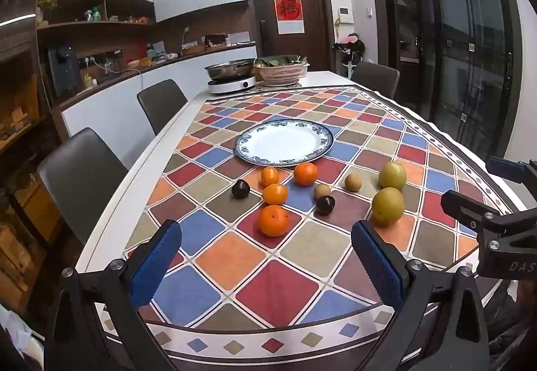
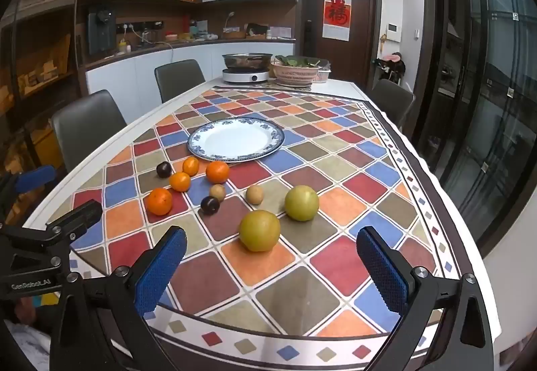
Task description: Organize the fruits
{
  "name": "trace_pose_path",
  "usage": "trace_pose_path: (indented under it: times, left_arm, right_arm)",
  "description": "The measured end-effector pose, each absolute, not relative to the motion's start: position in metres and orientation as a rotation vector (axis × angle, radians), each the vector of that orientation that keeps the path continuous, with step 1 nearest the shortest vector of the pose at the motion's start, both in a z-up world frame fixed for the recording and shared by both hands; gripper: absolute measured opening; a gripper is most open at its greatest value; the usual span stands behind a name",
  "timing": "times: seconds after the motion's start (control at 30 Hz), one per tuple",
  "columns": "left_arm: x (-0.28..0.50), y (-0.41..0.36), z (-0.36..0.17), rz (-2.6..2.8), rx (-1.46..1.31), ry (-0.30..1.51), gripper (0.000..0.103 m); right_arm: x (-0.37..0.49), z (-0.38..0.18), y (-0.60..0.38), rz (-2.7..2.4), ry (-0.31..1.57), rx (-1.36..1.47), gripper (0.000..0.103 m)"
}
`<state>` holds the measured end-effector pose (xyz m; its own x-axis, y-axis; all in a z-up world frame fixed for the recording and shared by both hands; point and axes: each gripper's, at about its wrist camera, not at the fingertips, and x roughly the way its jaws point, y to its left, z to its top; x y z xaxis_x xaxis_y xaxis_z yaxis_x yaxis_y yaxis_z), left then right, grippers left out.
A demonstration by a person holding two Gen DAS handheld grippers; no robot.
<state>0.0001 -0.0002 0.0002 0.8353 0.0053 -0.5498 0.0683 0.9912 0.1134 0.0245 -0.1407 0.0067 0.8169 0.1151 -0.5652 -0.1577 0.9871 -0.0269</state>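
Left gripper [image 1: 265,267] and right gripper [image 2: 272,270], both with jaws spread wide and holding nothing, poised above the near edge of the counter [image 2: 339,169], angled down toward the fruit; presumably a starting pose giving each camera the whole layout. The counter carries a chequered cloth. At its centre lies one blue-rimmed plate [image 2: 194,144], bare, probably the intended destination. The fruits lie loose on the cloth just near of the plate, none on it. Two yellow-green pears [image 2: 259,230], or similar fruit, lie nearest the right gripper, to the right of the group. Four oranges [image 1: 273,220] cluster on the left, the nearest directly ahead of the left gripper. Two tan-brown small fruits [image 2: 254,195], species unclear, sit mid-group. Two dark plums [image 2: 210,205], smallest, lie among the oranges.
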Motion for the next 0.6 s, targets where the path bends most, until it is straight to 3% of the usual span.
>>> trace_pose_path:
  times: [0.6]
  left_arm:
    - [-0.004, 0.000, 0.009, -0.036, 0.124, 0.558, 0.103]
  right_arm:
    - [0.023, 0.006, -0.140, 0.141, 0.595, -0.083, 0.102]
